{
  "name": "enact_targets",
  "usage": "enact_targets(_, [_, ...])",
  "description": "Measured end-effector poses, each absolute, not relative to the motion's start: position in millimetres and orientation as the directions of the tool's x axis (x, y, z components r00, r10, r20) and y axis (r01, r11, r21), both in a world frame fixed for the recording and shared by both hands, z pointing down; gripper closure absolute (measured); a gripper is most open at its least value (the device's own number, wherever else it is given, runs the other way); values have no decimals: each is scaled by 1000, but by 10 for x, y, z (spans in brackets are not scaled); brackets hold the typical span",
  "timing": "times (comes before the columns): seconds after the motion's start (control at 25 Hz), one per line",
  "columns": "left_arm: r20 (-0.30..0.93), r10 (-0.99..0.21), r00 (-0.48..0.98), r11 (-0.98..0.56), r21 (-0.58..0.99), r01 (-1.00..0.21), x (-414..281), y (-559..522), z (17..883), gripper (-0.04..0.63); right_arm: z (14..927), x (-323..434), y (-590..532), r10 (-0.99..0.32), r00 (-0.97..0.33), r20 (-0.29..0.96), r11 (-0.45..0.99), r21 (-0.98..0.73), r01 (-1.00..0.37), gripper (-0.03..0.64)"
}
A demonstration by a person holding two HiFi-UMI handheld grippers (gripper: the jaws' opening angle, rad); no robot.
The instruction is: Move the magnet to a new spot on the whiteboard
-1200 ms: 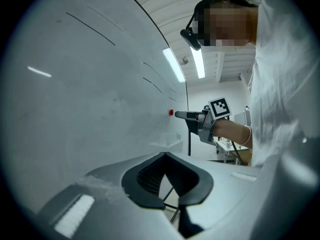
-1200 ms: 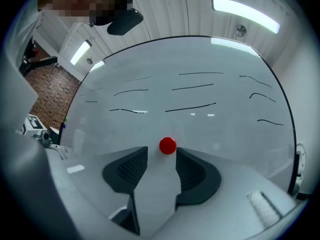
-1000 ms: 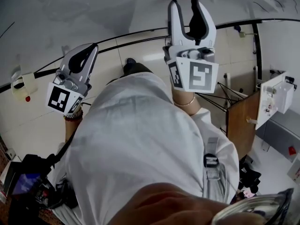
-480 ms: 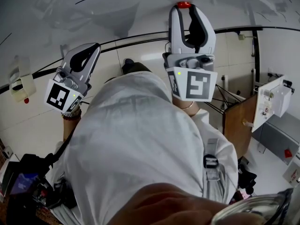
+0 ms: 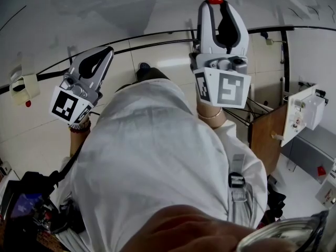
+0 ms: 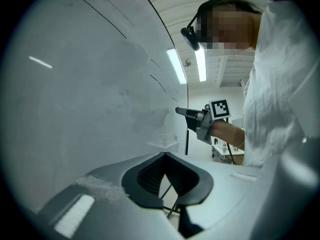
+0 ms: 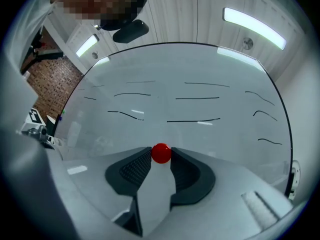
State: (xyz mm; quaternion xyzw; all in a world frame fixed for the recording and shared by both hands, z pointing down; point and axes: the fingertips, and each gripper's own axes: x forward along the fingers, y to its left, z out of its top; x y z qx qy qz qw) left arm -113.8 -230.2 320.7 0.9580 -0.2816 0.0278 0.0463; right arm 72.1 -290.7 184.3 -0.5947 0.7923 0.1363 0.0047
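Magnet (image 7: 161,153) and right claw (image 7: 161,157) had come together on the whiteboard (image 7: 200,69). The small red button sat right at the claw's tips, with a ribbed pad (image 7: 136,168) pressed against either side of it. From the right gripper view the claw looked clenched on the magnet, which was still flat against the white surface, just below a few thin black pen strokes (image 7: 193,120). From the head view the magnet (image 5: 214,0) showed as a red dot capping the raised right claw (image 5: 215,6), near the top of the whiteboard (image 5: 105,14) and above its dark lower edge. The marker cube (image 5: 227,88) sat below, over the person's wrist.

The left claw (image 5: 106,51) hung lower and well off to the side, its tips drawn together on nothing. In its own view the left claw (image 6: 165,155) pointed along the whiteboard (image 6: 90,84), with the right claw (image 6: 181,111) reaching in to the surface beyond.

A second before, the right claw had stood spread wide with the magnet clear above its tips. Half a second before, the tips had reached the magnet but were still wider apart. Since then the claw had risen a little and narrowed onto it. The left claw had hardly moved.
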Motion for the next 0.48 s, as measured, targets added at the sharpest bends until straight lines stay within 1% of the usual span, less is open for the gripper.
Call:
enact_targets(0.28, [92,-520,849,-843,100,-528,-1204,-1917,3381,590,2059,774,-2416,-957,-260,-131,232,193,-953,494])
enact_targets(0.48, [103,-542,834,-828,102,-551,-1331,-1667,3366,591,2144,851,-2096,-963,-244,-115,223,167,-960,494])
